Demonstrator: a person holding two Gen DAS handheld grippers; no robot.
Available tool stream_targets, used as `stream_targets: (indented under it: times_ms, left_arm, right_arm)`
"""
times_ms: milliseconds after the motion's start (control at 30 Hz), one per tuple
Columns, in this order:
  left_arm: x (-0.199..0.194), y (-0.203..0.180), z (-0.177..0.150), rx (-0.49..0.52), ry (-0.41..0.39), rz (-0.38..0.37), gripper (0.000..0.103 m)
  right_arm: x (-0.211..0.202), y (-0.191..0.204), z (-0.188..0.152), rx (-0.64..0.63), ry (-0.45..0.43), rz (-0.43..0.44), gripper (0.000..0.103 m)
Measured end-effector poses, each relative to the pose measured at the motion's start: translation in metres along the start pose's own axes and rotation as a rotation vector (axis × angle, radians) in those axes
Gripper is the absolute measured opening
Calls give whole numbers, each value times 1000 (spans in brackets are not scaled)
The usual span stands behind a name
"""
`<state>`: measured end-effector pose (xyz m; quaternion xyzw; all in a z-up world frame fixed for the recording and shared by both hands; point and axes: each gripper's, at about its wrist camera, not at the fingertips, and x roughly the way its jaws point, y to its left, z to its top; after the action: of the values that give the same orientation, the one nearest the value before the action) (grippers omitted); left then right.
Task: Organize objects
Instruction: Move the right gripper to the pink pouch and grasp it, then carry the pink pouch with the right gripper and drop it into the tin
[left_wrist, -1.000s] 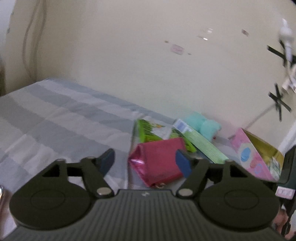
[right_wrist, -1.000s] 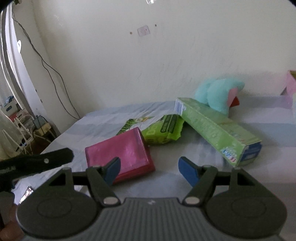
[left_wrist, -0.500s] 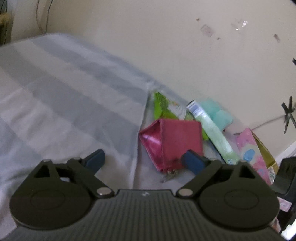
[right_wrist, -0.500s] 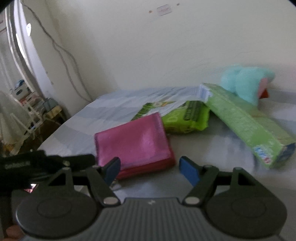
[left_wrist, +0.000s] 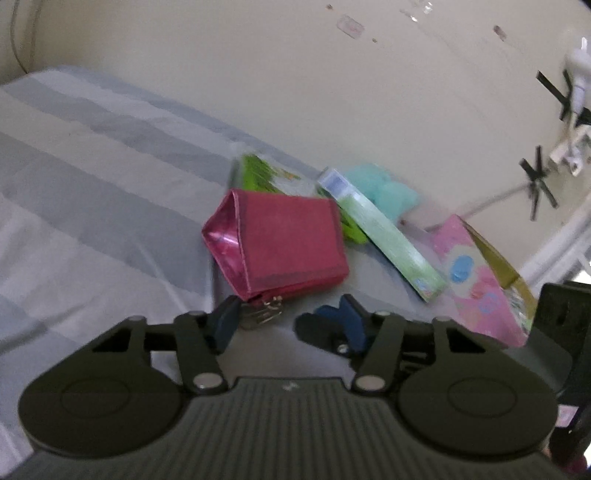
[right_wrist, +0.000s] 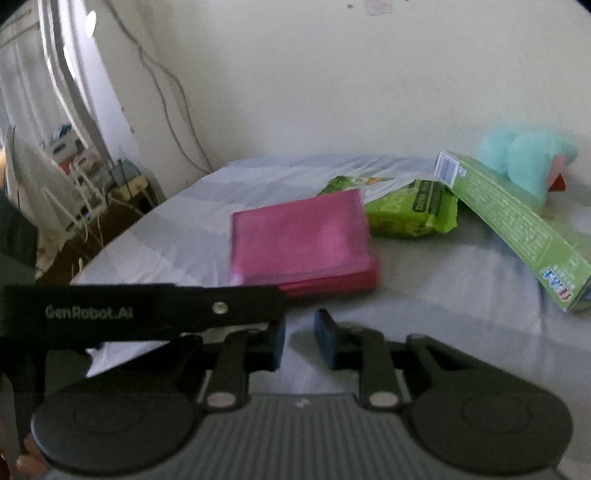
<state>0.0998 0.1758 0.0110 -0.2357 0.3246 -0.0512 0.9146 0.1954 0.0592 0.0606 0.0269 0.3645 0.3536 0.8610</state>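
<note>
Left wrist view: a bed (left_wrist: 85, 155) covered with a grey-striped sheet is shown against a cream wall (left_wrist: 295, 92). A pink zip pouch (left_wrist: 284, 243) lies flat on the sheet, its metal zip pull (left_wrist: 267, 314) turned toward the camera. The pouch is closed, so its contents cannot be told. Behind it lies a green wipes packet (left_wrist: 258, 173), and a long green carton (left_wrist: 388, 232) leans with its upper end toward a turquoise plush toy (left_wrist: 384, 188). To the right, an open pink patterned gift box (left_wrist: 476, 273) is seen; its interior is hidden, and nothing can be told of what it holds. The left gripper (left_wrist: 286, 319) is held just in front of the pouch; its jaws have just been closing and stand partly apart, with the zip pull just inside the left jaw and no contact that can be made out.

Right wrist view: the right gripper (right_wrist: 297, 338) is shown with its jaws drawn close together on nothing, a narrow gap left between the pads. The left gripper's black finger crosses the lower left of the picture. The pouch (right_wrist: 299, 240) lies ahead of it, with the packet (right_wrist: 410, 210), carton (right_wrist: 517, 229) and plush toy (right_wrist: 521, 162) behind.
</note>
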Motion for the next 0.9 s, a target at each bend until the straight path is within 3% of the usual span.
stream_targets:
  times_ms: [67,233,267,333,433,500,533,567,600,700,900]
  left_arm:
    - [-4,3,1,-9,-5,35,60]
    - [-27,21,8,-95,-149,143,72]
    - [-28,24,8,-114,-153,145,79]
    - [-24,31,10,-151,-133,132,81]
    - [-12,39,13,-203,-100,86,81]
    - [-4,37,16,-196,-98,59,79]
    - [-3,34,17,-179,-99,53,72]
    - [0,32,16,-156,-88,48,52]
    - [4,30,15,-131,-74,48,46]
    - [0,22,10,-76,-93,69,46]
    - [-12,-29,6,45,-110,-35,46]
  right_arm:
    - [-7,4,-4,-23,-2,-11,23]
    - [-34,-6,-4,-20,-50,-49,35]
    - [-37,-9,-2,-12,-66,-56,37]
    - [-39,-17,7,16,-103,-62,50]
    - [-27,-28,21,56,-108,-19,52]
    - [-11,-34,28,83,-96,3,55]
    - [0,-34,30,94,-79,24,56]
    - [9,-37,31,105,-56,48,56]
    - [18,-39,30,116,-31,66,54]
    - [12,-29,28,110,-36,38,39]
    - [-55,-30,13,88,-124,-38,37]
